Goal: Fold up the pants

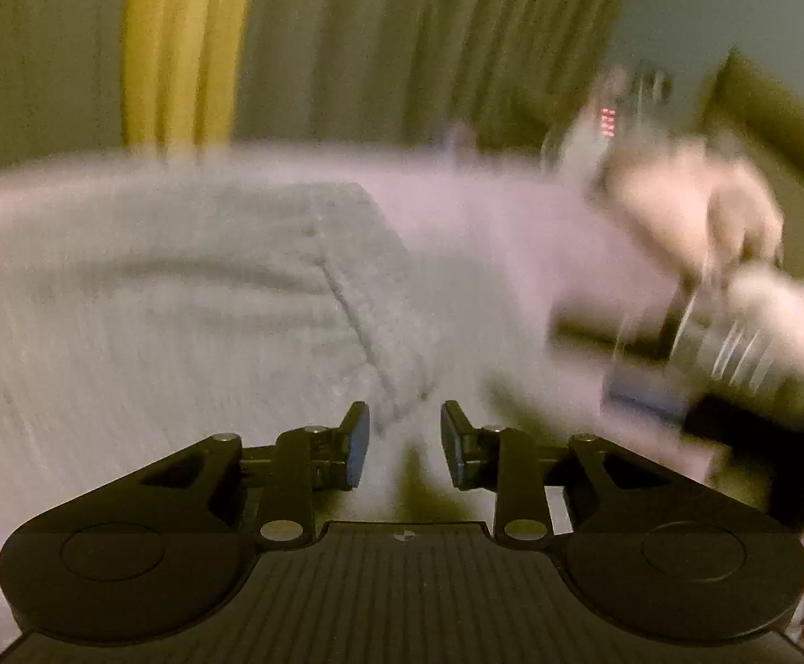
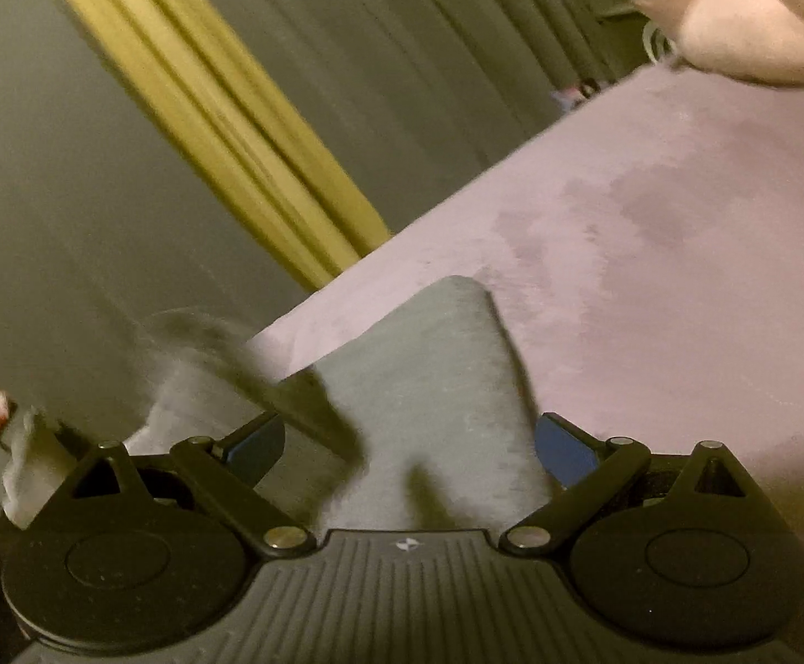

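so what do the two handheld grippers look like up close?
Both match: the left gripper and right gripper are black plastic, with a ribbed central body, round discs at each side, silver pivot pins on scissor-style linkage arms, and blue pads on the fingers. No cables visible.

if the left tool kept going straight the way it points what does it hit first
Most likely the grey pants spread on the pink bed cover; nothing sits between the left tool and the cloth, though blur makes depth uncertain.

The left tool (image 1: 405, 445) has its jaws a little apart, nothing between; the right tool (image 2: 410, 451) stands wide open.
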